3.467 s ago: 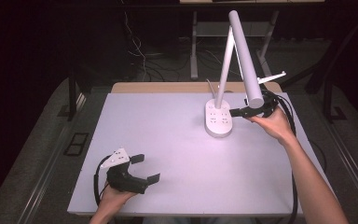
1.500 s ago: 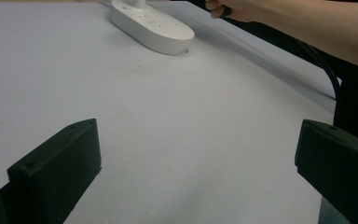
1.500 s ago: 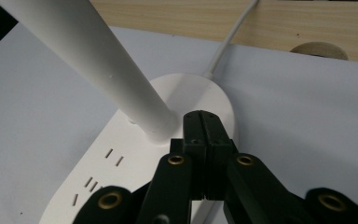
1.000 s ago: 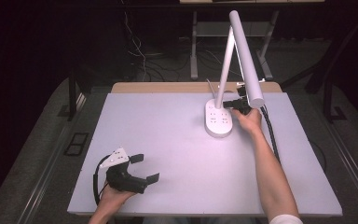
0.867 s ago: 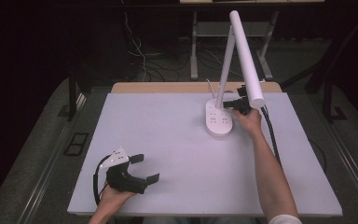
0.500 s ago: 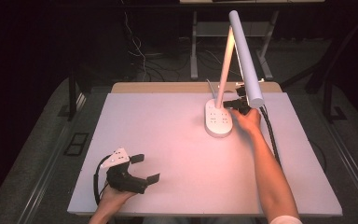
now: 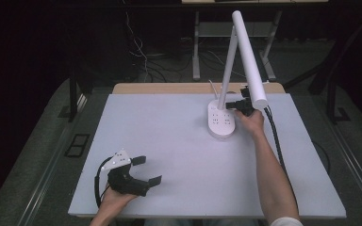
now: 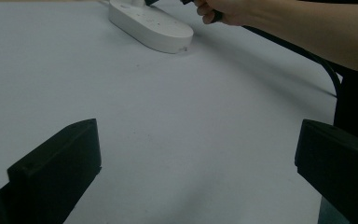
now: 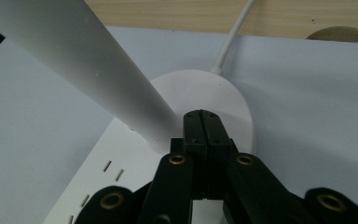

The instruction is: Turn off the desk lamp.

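over at the far right of the white table (image 7: pixel 179 141): right gripper (image 7: pixel 232 104) held just above the desk lamp's base (image 7: pixel 220 123), jaws pressed flat together with nothing between them. seen from the right gripper view, closed tips (image 9: pixel 206 122) poised over the rounded end of the base (image 9: pixel 214 93), right beside the foot of the lamp stem (image 9: pixel 79 56); whether touching the base, cannot tell. socket slots (image 9: pixel 113 170) visible on the base's near part, white cord (image 9: pixel 233 35) running off the back toward the wooden table edge (image 9: pixel 279 16). lamp head (image 7: pixel 248 52) slanting up and back over the right hand (image 7: pixel 250 123). black cable (image 7: pixel 274 136) trailing along the forearm.

near the front left corner: left gripper (image 7: pixel 148 170) resting low by the table, grey plate (image 7: pixel 119 159) on top, jaws spread wide apart and empty. from the left gripper view, two black jaws standing at either side with bare table (image 8: pixel 177 140) between, lamp base (image 8: pixel 151 25) and right hand (image 8: pixel 223 9) well beyond.
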`<state>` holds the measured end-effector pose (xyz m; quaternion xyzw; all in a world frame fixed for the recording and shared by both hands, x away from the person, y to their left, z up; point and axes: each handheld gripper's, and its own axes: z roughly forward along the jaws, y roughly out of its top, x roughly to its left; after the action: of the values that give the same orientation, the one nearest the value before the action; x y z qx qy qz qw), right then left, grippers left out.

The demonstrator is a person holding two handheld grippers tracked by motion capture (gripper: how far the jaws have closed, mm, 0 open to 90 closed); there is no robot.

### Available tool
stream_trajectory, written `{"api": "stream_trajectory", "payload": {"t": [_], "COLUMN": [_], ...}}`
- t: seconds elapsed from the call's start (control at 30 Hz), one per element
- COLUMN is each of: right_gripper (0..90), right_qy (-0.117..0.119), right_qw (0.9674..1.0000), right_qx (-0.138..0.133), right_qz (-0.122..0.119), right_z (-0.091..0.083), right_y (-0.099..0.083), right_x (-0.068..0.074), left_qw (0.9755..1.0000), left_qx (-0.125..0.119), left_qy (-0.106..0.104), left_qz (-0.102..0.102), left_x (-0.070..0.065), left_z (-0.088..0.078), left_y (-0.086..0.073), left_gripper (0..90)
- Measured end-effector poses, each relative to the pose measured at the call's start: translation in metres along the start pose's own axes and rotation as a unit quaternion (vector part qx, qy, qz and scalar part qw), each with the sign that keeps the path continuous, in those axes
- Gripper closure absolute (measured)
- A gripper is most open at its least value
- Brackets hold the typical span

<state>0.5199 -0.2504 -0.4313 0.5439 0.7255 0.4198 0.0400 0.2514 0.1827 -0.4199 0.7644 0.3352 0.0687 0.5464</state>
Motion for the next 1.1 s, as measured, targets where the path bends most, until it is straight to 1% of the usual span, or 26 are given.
{"api": "stream_trajectory", "payload": {"t": [0.07,0.13,0.2,0.23,0.27,0.37,0.43,0.63,0.67,0.7,0.73,0.87,0.93,0.97,1.03,1.1], "right_gripper": [90.0,90.0,90.0,90.0,90.0,90.0,90.0,90.0,90.0,90.0,90.0,90.0,90.0,90.0,90.0,90.0], "right_qy": [-0.005,-0.014,-0.021,-0.026,-0.034,-0.037,-0.036,-0.032,-0.028,-0.027,-0.021,-0.014,-0.017,-0.019,-0.021,-0.012], "right_qw": [1.0,0.9998,0.9997,0.9994,0.9986,0.9983,0.9986,0.9988,0.9991,0.9992,0.9996,0.9998,0.9997,0.9996,0.9995,0.9997], "right_qx": [-0.002,-0.002,-0.003,0.0,0.003,0.004,0.003,0.003,0.002,-0.001,-0.003,-0.004,-0.007,-0.011,-0.015,-0.019], "right_qz": [-0.004,-0.013,-0.015,-0.023,-0.04,-0.044,-0.04,-0.037,-0.03,-0.03,-0.018,-0.014,-0.014,-0.019,-0.018,-0.01], "right_z": [0.0011,0.0018,0.0018,0.0014,0.0009,0.0003,0.0002,0.0,-0.0001,0.0001,0.0001,0.0,0.0001,0.0005,0.0008,0.0003], "right_y": [-0.0003,0.0002,0.0005,0.0008,0.0013,0.0013,0.0015,0.0013,0.0012,0.0009,0.0006,0.0,-0.0009,-0.0017,-0.0039,-0.0055], "right_x": [0.0014,0.0031,0.005,0.0067,0.0077,0.0098,0.0099,0.0087,0.0083,0.0069,0.0053,0.0034,0.0039,0.0038,0.0047,0.003], "left_qw": [1.0,1.0,1.0,1.0,1.0,1.0,1.0,1.0,1.0,1.0,1.0,1.0,1.0,1.0,1.0,1.0], "left_qx": [0.0,0.0,-0.001,0.0,0.0,-0.001,-0.001,0.0,0.0,0.0,0.0,0.0,0.0,0.0,0.0,0.0], "left_qy": [0.0,0.001,0.0,0.0,0.0,0.0,-0.001,-0.001,-0.001,-0.001,-0.001,0.0,-0.001,-0.001,-0.001,-0.001], "left_qz": [0.0,-0.001,-0.001,-0.001,-0.001,-0.003,-0.002,0.0,0.0,0.0,0.0,-0.001,0.0,0.001,0.001,0.0], "left_x": [0.0001,0.0,0.0001,0.0003,0.0004,0.0006,0.0004,0.0004,0.0004,0.0005,0.0005,0.0006,0.0003,0.0001,0.0001,0.0003], "left_z": [0.0,-0.0003,-0.0004,-0.0002,0.0,0.0008,0.0008,0.0004,0.0004,0.0003,0.0002,0.0,0.0001,0.0,0.0,0.0001], "left_y": [0.0001,0.0002,0.0002,0.0001,0.0001,0.0003,0.0004,0.0002,0.0002,0.0002,0.0002,0.0001,0.0002,0.0002,0.0002,0.0002], "left_gripper": [0.0,0.0,0.0,0.0,0.0,0.0,0.0,0.0,0.0,0.0,0.0,0.0,0.0,0.0,0.0,0.0]}}
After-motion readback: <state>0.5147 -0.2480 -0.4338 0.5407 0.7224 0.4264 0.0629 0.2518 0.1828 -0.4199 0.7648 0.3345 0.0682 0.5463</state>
